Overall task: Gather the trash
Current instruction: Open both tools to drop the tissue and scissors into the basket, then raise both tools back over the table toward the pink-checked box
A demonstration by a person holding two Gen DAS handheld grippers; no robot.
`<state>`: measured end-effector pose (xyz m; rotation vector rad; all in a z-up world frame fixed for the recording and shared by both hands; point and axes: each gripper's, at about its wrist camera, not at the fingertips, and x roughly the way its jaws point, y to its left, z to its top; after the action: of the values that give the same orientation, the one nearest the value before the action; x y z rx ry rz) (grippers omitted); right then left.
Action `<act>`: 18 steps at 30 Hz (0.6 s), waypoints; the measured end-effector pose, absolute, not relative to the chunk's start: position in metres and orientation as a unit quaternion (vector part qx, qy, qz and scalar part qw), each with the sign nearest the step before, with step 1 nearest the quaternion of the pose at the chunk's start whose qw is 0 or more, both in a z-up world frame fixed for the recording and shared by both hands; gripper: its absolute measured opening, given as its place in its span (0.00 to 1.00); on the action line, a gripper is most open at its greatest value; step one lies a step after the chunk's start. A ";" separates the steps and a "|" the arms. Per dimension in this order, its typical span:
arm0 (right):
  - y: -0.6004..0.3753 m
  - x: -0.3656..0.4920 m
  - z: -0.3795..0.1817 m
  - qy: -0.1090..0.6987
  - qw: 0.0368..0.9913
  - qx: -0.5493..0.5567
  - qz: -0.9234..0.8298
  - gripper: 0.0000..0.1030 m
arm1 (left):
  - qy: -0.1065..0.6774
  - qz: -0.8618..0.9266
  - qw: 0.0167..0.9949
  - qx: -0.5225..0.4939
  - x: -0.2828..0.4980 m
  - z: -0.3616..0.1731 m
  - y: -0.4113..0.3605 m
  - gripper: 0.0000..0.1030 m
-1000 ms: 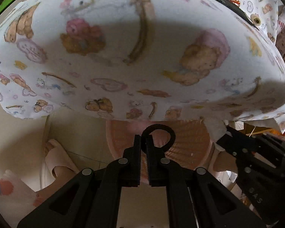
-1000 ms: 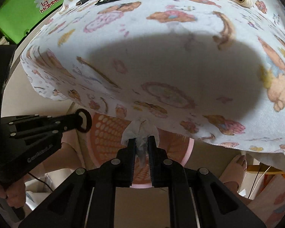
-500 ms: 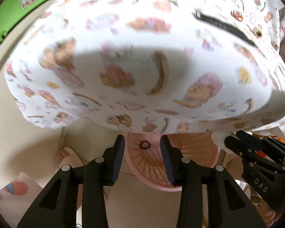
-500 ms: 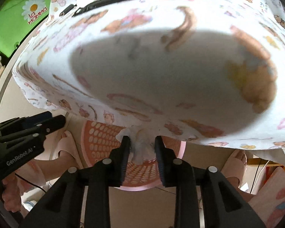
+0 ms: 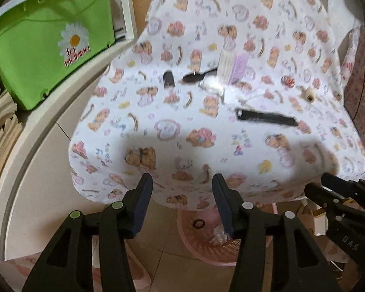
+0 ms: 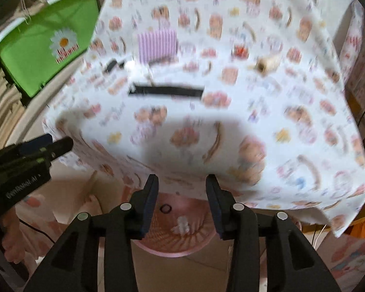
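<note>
Below the cloth-covered table (image 5: pixel 206 133), a black ring (image 5: pixel 199 223) and crumpled tissue (image 6: pixel 182 225) are seen in the pink basket (image 6: pixel 168 251); left gripper (image 5: pixel 180 204) and right gripper (image 6: pixel 181 200), jaws just opened, are held empty. Remaining scraps could be snagged on loose cloth.

Both grippers are matte black plastic. The left gripper (image 5: pixel 180 204) has triangular cut-outs in its finger arms, round pale screw heads at the joints, and dark blue pads (image 5: pixel 140 206) on the inner faces. The right gripper (image 6: pixel 181 204) is built alike; its side in the left view carries pale lettering, "DAS".
</note>
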<state>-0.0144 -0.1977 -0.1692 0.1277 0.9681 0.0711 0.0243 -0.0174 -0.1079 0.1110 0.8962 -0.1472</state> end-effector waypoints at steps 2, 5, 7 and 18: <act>-0.198 -0.018 -0.154 0.451 0.890 0.062 0.038 0.43 | 0.420 -0.077 0.903 0.047 0.021 -0.098 -0.016 0.48; -0.203 -0.026 -0.128 0.419 0.904 0.065 0.048 0.51 | 0.392 -0.084 0.915 0.033 0.018 -0.074 -0.018 0.48; -0.206 -0.030 -0.116 0.405 0.911 0.066 0.049 0.51 | 0.373 -0.082 0.924 0.030 0.013 -0.058 -0.016 0.51; -0.233 -0.016 -0.026 0.304 0.952 0.024 0.035 0.80 | 0.291 -0.077 0.952 0.049 0.029 0.039 -0.023 0.66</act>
<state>-0.0158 -0.2332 -0.0258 0.0488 0.6187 0.0708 0.0290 -0.0228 0.0394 0.1006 0.5918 -0.1569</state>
